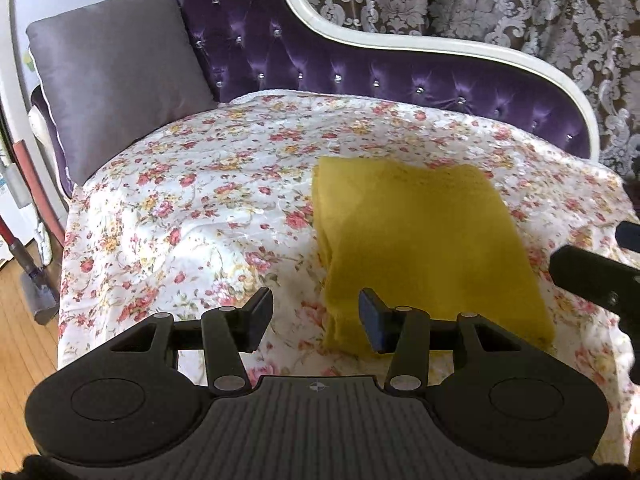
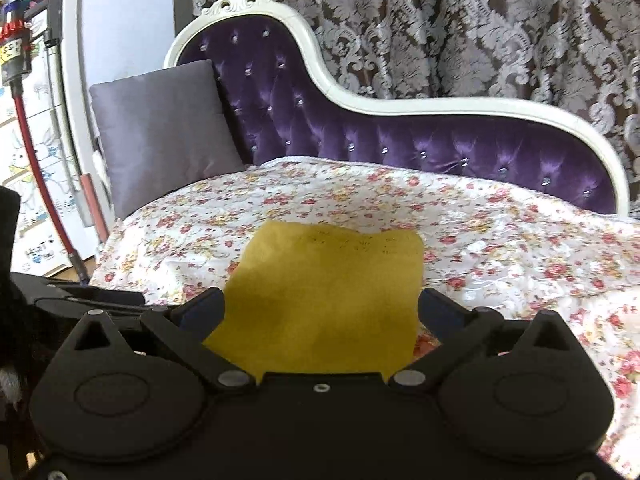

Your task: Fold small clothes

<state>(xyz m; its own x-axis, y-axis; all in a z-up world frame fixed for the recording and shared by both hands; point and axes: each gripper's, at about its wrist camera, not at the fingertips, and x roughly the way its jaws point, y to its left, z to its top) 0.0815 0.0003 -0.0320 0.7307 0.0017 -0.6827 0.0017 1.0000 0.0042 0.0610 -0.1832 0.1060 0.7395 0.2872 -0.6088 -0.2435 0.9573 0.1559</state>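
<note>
Left wrist view: your left gripper (image 1: pixel 316 320) hangs partly open over the floral cover (image 1: pixel 192 216), nothing between its fingers; the folded yellow cloth (image 1: pixel 424 248) lies flat at about 2 o'clock from it, its near left corner just behind the right fingertip. Right wrist view: your right gripper (image 2: pixel 320 308) is spread wide, pads clear of the cloth (image 2: pixel 328 300), which lies at 12 o'clock between the fingers. Grey cushion (image 2: pixel 160 132) at 10 o'clock.

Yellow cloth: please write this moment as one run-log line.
cloth: folded, flat on floral cover | left gripper: open, empty | right gripper: open wide, above cloth
</note>
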